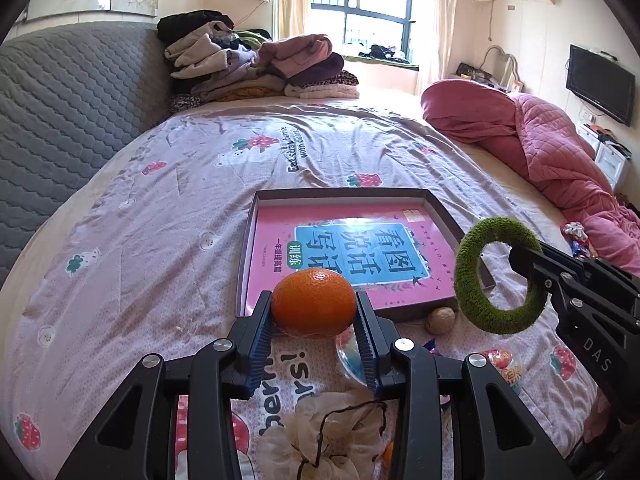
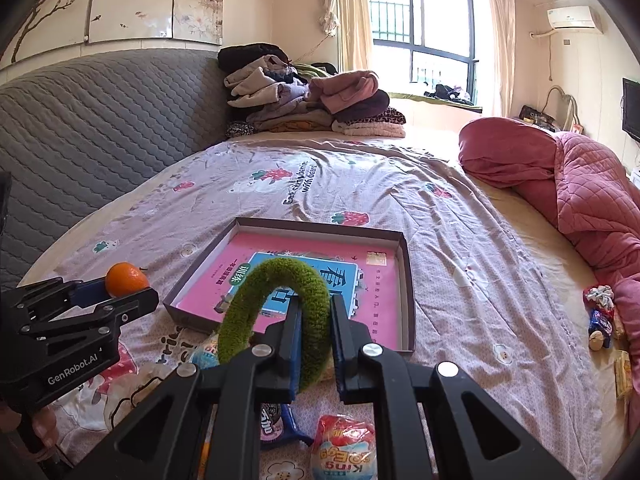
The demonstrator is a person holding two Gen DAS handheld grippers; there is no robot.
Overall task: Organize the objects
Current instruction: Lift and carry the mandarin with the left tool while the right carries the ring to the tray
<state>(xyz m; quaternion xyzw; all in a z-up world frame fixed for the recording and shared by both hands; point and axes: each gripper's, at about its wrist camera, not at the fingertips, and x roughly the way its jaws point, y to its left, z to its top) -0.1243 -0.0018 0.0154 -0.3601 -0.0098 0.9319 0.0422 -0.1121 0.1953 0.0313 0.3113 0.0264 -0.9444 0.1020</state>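
My left gripper [image 1: 314, 312] is shut on an orange mandarin [image 1: 314, 302], held just above the bedsheet before the near rim of a shallow grey box [image 1: 440, 210] with a pink book [image 1: 288, 248] inside. The right gripper [image 2: 315, 320] is shut on a fuzzy green ring [image 2: 276, 276], which hangs upright over the near edge of that box [image 2: 408, 280]. In the left wrist view the ring [image 1: 464, 264] and right gripper [image 1: 524, 256] sit to the right. The right wrist view shows the mandarin [image 2: 124, 278] in the left gripper [image 2: 124, 292] at far left.
A walnut [image 1: 440, 320] lies by the box's near corner. Snack packets [image 2: 344, 448], a cloth pouch [image 1: 320, 436] and a wrapped sweet [image 1: 500, 364] litter the sheet close to me. A pink quilt [image 1: 560, 148] fills the right side, folded clothes [image 1: 256, 64] the far end.
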